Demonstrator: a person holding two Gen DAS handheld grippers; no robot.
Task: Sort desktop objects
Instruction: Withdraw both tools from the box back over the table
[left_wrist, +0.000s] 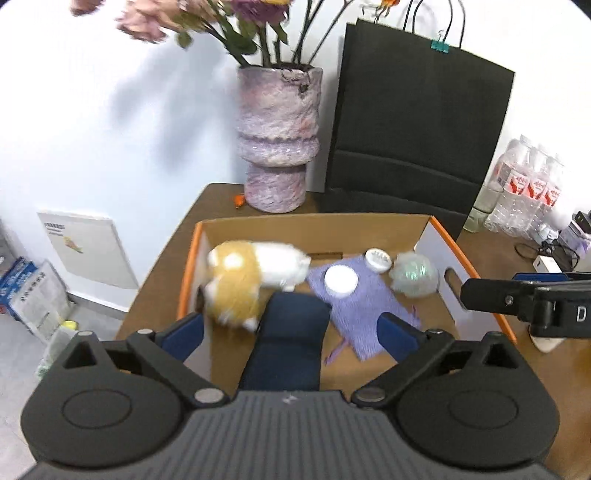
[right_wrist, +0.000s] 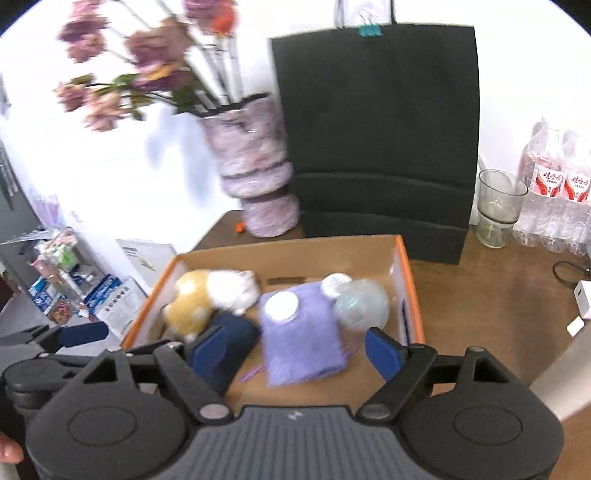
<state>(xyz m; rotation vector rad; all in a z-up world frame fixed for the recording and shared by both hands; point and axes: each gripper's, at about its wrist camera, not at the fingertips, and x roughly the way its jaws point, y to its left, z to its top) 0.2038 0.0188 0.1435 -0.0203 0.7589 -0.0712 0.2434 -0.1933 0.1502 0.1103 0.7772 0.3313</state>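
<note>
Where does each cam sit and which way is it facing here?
Left wrist: on the left gripper, angled down into the cardboard box on the desk; own blue fingers spread, nothing between; right gripper's finger intrudes at right.
Right wrist: on the right gripper, same downward tilt from further right; fingers open, left gripper's finger at left, a fingertip at the bottom-left corner.
Shared: box, plush toy, purple cloth, navy item, vase, black paper bag.

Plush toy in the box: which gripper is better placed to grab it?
Left, probably. The left gripper is open beside the plush toy; the right gripper is open over the purple cloth.
</note>
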